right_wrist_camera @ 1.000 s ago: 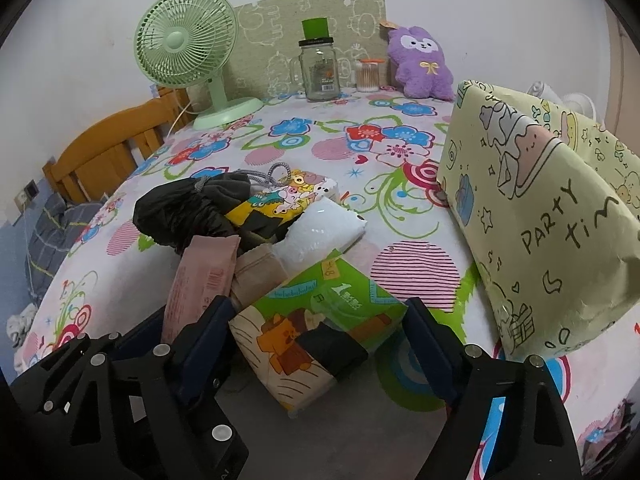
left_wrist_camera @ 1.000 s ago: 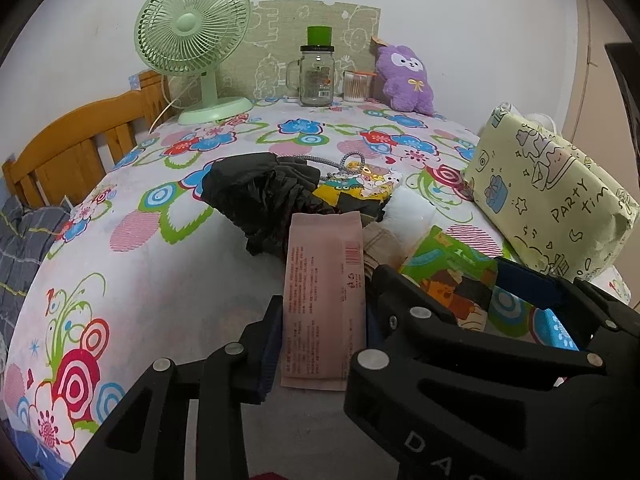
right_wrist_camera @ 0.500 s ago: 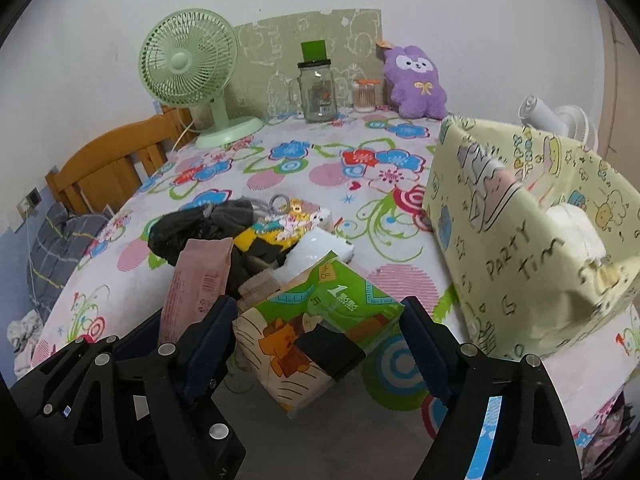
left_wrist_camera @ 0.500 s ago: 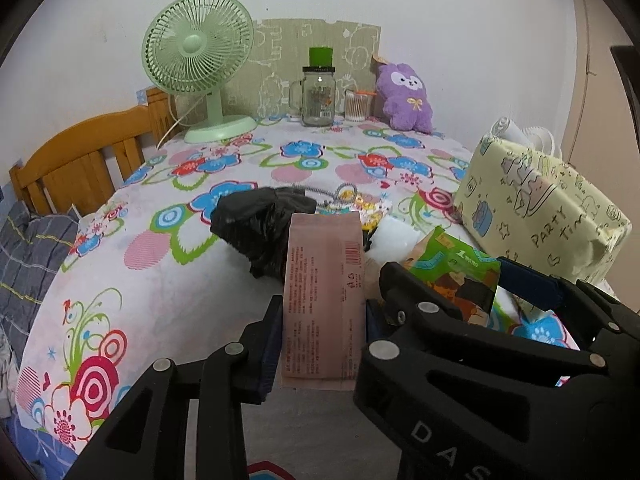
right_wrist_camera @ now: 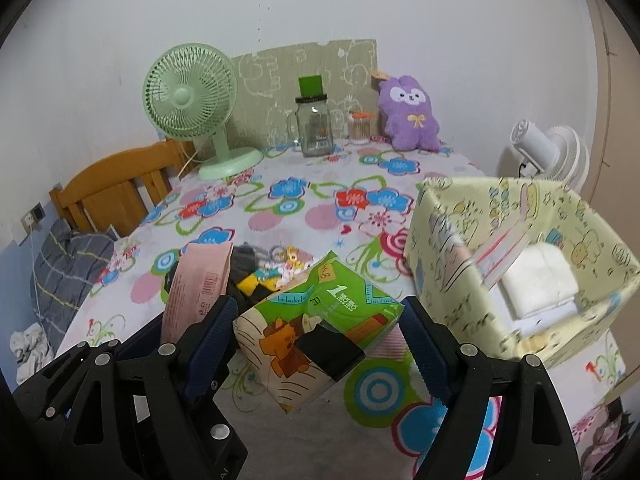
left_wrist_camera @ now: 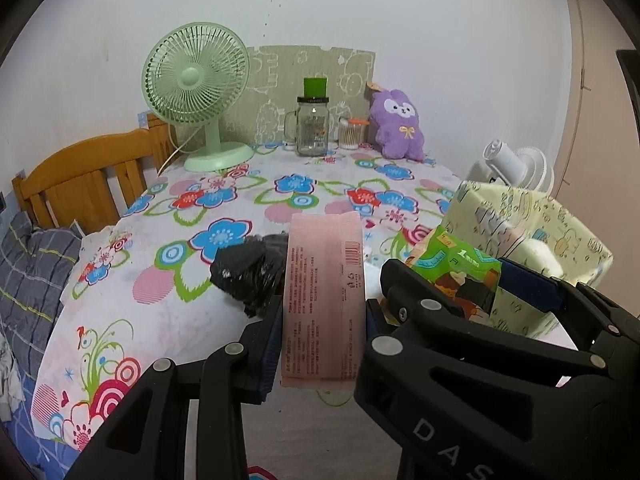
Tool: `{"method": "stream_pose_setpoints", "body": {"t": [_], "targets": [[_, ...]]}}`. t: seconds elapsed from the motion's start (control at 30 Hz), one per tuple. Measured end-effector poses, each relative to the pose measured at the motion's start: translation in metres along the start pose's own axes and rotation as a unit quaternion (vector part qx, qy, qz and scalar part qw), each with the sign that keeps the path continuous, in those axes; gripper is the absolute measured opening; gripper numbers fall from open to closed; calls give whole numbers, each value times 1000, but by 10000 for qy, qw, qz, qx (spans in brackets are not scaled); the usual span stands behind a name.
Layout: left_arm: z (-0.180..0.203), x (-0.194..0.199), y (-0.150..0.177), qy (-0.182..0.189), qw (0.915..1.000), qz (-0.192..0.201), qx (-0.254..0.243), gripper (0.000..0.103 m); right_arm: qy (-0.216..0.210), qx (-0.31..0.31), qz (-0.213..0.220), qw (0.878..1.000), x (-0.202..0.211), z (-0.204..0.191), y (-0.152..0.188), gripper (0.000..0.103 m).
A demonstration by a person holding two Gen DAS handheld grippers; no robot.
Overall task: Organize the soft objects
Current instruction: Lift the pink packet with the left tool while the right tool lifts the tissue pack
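Soft packs are the matter here, and I judge the sorting to be partly done: the yellow box [right_wrist_camera: 516, 280], open at the top, already holds a folded white cloth [right_wrist_camera: 538, 284] and a flat packet with a red and white edge [right_wrist_camera: 502, 254], while a small heap is left on the bench [right_wrist_camera: 280, 436]. The left tongs [left_wrist_camera: 322, 320] are clenched on a pink pack [left_wrist_camera: 323, 300], which stands upright between the two blue pads and is raised clear of the cloth. The right tongs [right_wrist_camera: 316, 336] are clenched on a green tissue pack [right_wrist_camera: 316, 328], tilted, with one corner pointing down, also off the surface. Ahead of the left tongs and a little to their left lies a black crumpled bag [left_wrist_camera: 250, 276]; ahead of the right tongs, between the two held packs, lie some yellow and black small things [right_wrist_camera: 264, 276] that I cannot name surely. The box stands to the right of the right tongs, near but apart from the green pack. Compared with one second ago, both packs have been lifted from the heap, where they lay among the other things, and both cameras now look from higher, so that the inside of the box shows, where before only its side was seen. What is left, I think, is to carry both packs over the box rim, release them, and then take the heap.
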State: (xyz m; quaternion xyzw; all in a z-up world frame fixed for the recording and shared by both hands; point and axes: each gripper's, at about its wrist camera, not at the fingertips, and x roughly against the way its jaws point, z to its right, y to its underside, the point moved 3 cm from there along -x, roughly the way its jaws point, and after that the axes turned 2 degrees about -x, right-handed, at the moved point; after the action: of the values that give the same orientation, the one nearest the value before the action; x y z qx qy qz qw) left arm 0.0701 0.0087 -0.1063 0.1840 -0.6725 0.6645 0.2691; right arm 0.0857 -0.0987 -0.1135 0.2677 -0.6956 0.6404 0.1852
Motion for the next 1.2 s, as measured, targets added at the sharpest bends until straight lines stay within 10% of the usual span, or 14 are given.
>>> {"method": "stream_pose_setpoints", "body": {"t": [1.2], "targets": [[18, 48, -62, -169, 9988, 438, 140, 40, -202, 189, 480, 9985, 56, 3, -70, 85]]}}
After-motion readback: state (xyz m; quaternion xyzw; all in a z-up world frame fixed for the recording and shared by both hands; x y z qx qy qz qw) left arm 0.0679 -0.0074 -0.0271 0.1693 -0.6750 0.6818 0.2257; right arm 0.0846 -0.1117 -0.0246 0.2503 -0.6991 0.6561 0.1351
